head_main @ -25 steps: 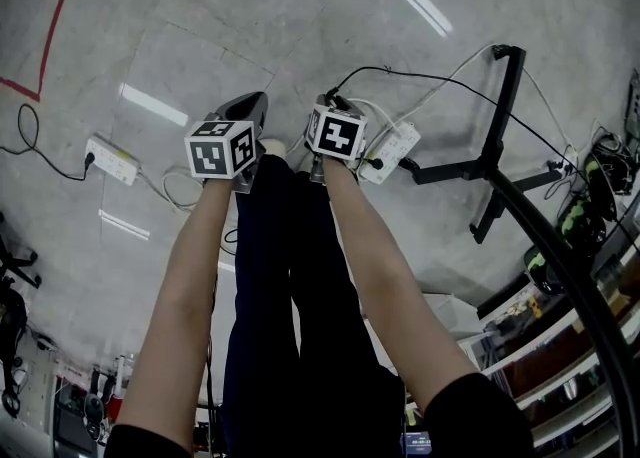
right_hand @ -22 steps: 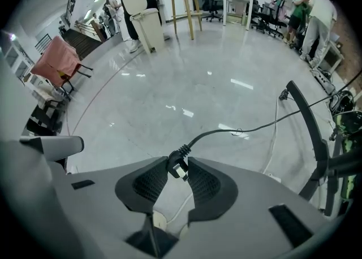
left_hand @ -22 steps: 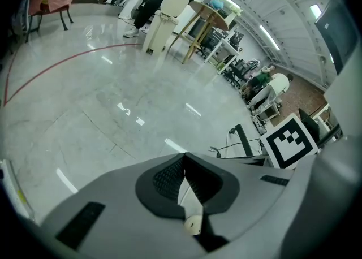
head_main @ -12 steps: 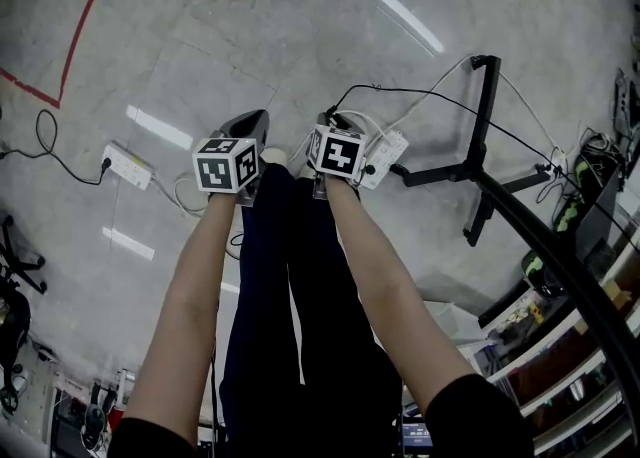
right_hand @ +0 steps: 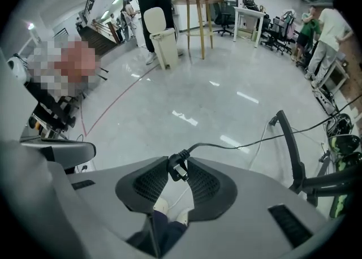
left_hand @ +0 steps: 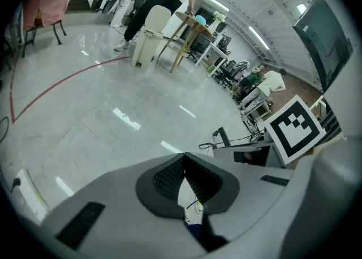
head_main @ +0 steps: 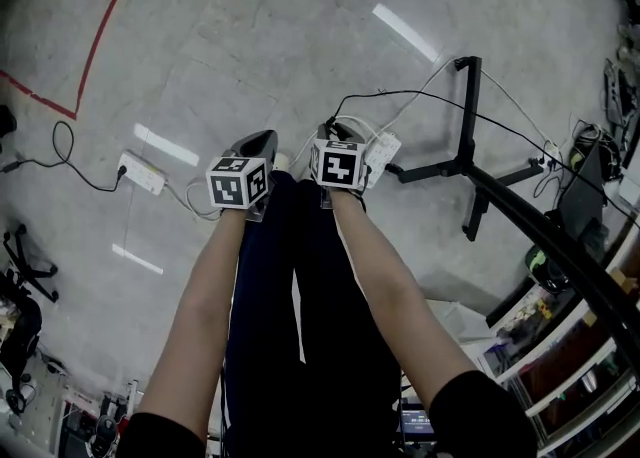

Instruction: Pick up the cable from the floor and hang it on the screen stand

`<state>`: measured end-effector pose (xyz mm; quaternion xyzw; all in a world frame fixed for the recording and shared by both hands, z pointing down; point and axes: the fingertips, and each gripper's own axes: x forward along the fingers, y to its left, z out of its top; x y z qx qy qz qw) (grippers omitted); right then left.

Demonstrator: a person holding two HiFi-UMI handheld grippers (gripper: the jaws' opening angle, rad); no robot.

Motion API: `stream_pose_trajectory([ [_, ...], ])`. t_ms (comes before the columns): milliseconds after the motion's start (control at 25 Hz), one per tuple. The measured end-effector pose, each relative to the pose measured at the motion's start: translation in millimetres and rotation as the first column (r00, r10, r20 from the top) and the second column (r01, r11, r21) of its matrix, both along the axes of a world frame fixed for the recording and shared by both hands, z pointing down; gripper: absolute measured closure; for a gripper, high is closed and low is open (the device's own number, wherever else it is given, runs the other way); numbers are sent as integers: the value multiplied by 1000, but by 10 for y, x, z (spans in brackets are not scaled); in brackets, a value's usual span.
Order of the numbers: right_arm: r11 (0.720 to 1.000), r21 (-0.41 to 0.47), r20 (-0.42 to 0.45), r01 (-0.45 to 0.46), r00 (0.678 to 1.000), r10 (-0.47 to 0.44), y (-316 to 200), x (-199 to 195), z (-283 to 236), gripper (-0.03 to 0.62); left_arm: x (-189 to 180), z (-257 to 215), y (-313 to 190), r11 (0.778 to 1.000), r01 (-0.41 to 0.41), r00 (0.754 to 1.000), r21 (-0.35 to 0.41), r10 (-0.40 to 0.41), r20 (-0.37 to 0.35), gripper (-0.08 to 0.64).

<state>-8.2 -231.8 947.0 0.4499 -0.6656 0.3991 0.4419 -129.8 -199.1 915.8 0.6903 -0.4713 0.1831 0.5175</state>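
A thin black cable arcs from my right gripper across the floor toward the right. In the right gripper view the right gripper is shut on the cable's black plug, and the cord trails off to the right. The black screen stand spreads its legs on the floor right of that gripper, with its pole slanting toward the lower right. My left gripper hangs beside the right one. Its jaws are shut tip to tip with nothing between them.
A white power strip with a black lead lies at left. Another strip lies just beyond the right gripper. A red line marks the floor. Shelves with clutter stand at lower right. People, a bin and a round table are far off.
Both grippers have risen side by side, and the floor, strips and stand now look farther below. The right one has carried the plug up with it, so the cable hangs higher.
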Motion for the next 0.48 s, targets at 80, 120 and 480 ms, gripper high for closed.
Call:
stream_pose_trajectory([
  [80,1000,20,-4,20,1000,-20,-9,2,-151,472,50,-150,-24,999,-30,1000,17,30,5,552],
  [120,999,30,-6,30,1000,-29,-16,-2,-234,474,67,-234,-39,999,-48,999,26,48,12,552],
  [480,993,114,49,27,998,-33,-37,-6,-1058,479,192,-824,28,996,-41,996,73,46,-70,552],
])
